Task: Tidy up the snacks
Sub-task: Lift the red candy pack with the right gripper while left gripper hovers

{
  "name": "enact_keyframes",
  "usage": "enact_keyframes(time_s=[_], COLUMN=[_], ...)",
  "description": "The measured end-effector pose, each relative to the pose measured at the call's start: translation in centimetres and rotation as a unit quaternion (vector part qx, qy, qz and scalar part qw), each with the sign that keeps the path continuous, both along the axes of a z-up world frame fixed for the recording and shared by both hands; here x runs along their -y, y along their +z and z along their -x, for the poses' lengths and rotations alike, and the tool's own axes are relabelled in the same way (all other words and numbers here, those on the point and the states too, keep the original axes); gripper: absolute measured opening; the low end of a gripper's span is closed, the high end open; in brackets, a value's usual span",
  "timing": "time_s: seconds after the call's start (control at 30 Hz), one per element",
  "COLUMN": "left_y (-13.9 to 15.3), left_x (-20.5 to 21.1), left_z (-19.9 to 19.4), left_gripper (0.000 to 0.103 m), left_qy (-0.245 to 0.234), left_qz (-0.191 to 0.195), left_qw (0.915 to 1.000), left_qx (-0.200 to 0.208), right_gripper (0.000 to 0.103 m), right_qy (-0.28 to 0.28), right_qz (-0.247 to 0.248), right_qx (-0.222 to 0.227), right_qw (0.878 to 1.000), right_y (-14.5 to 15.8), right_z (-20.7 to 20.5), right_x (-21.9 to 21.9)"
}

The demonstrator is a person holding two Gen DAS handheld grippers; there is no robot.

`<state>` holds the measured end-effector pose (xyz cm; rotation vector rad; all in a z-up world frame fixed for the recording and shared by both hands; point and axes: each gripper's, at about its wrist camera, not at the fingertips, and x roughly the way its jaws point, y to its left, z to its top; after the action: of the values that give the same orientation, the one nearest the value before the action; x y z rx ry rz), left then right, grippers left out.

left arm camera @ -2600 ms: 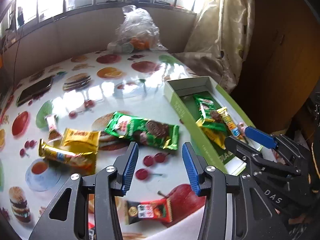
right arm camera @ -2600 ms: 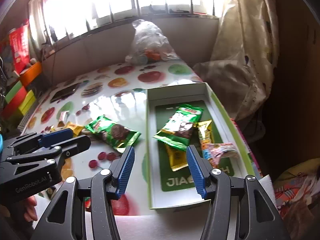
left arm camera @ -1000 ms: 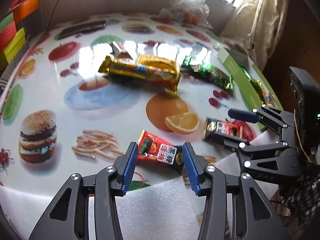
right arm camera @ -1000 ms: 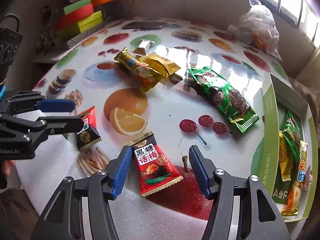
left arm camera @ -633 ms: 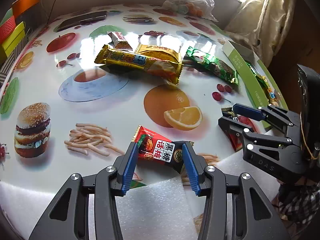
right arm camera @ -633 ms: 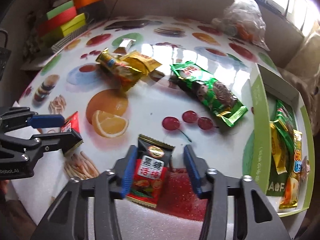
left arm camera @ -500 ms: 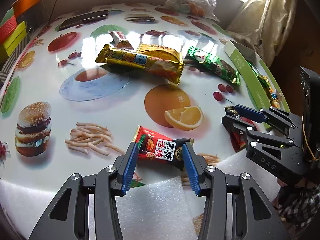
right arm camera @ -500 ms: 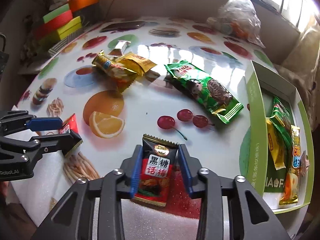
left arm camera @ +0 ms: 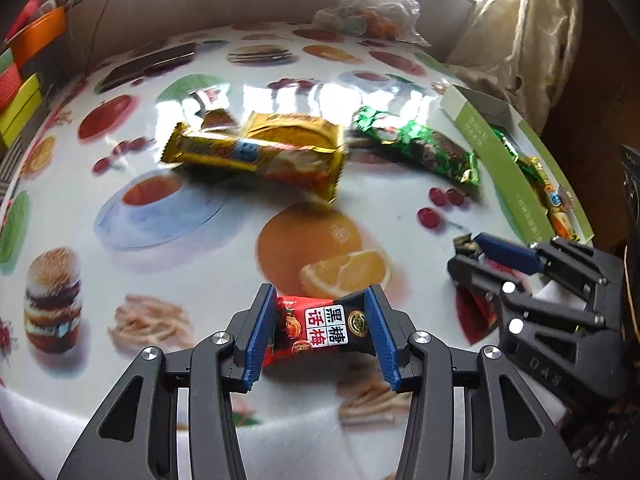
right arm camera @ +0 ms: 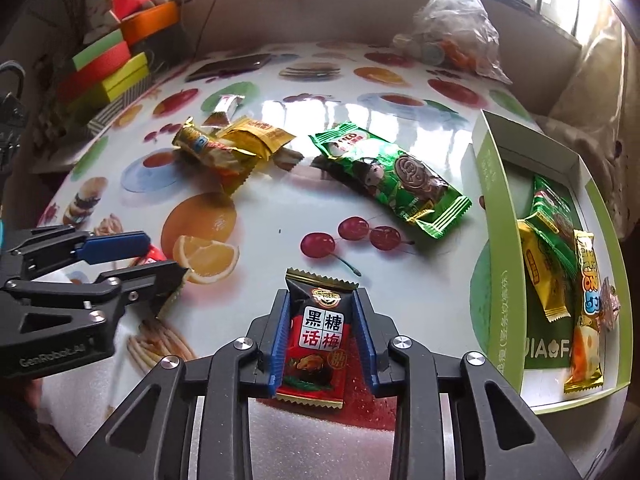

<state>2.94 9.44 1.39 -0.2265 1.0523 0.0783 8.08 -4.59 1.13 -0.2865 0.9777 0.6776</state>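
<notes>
Glossy round table (right arm camera: 280,216) printed with fruit and burgers, curving edge near the cameras over white foam padding. Shallow green-and-white cardboard tray (right arm camera: 494,240) at the right edge, several wrapped snacks inside along its far wall, floor partly bare. Long green foil biscuit pack (right arm camera: 392,178) mid-table, just beside the tray's near wall; overlapping yellow snack wrappers (left arm camera: 260,152) further left, bare tabletop between them and the grippers. Right gripper (right arm camera: 322,330) clamped on a red-and-black plum candy packet (right arm camera: 318,334), near the front edge. Left gripper (left arm camera: 322,330) clamped on a matching red-and-black packet (left arm camera: 316,330), held crosswise.
</notes>
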Motion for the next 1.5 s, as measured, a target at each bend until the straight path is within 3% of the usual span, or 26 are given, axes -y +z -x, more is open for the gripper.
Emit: enact_keyframes(time_s=[0.23, 0.43, 0.67, 0.9, 1.03, 1.33, 1.43, 1.5], left_y=[0.6, 1.9, 1.8, 0.3, 0.0, 0.5, 0.1, 0.2], left_x=[0.1, -0.8, -1.5, -0.1, -0.3, 0.0, -0.4, -0.7], left_z=[-0.6, 1.3, 3.5, 2.9, 2.1, -0.4, -1.2, -1.1], left_gripper=[0.047, 0.047, 0.047, 0.047, 0.047, 0.047, 0.047, 0.047], left_qy=[-0.031, -0.051, -0.055, -0.059, -0.043, -0.037, -0.004, 0.002], left_qz=[0.005, -0.030, 0.022, -0.033, -0.057, -0.033, -0.045, -0.034], left_qw=[0.9994, 0.9981, 0.9983, 0.9972, 0.9968, 0.9986, 0.9984, 0.9991], left_qx=[0.012, 0.017, -0.001, -0.033, -0.038, -0.016, -0.034, -0.027], right_gripper=[0.029, 0.029, 0.029, 0.029, 0.029, 0.029, 0.029, 0.029], right_qy=[-0.004, -0.006, -0.011, -0.015, -0.022, -0.030, -0.031, -0.030], right_qz=[-0.006, -0.012, -0.017, -0.020, -0.023, -0.026, -0.026, -0.025], right_qx=[0.002, -0.003, -0.004, -0.005, -0.007, -0.010, -0.011, -0.010], right_qw=[1.000, 1.000, 1.000, 1.000, 0.999, 0.999, 0.999, 0.999], right_y=[0.2, 0.1, 0.2, 0.2, 0.2, 0.2, 0.1, 0.2], right_z=[0.0, 0.0, -0.1, -0.2, -0.4, -0.4, -0.4, -0.3], right_x=[0.2, 0.3, 0.3, 0.4, 0.8, 1.2, 1.2, 1.2])
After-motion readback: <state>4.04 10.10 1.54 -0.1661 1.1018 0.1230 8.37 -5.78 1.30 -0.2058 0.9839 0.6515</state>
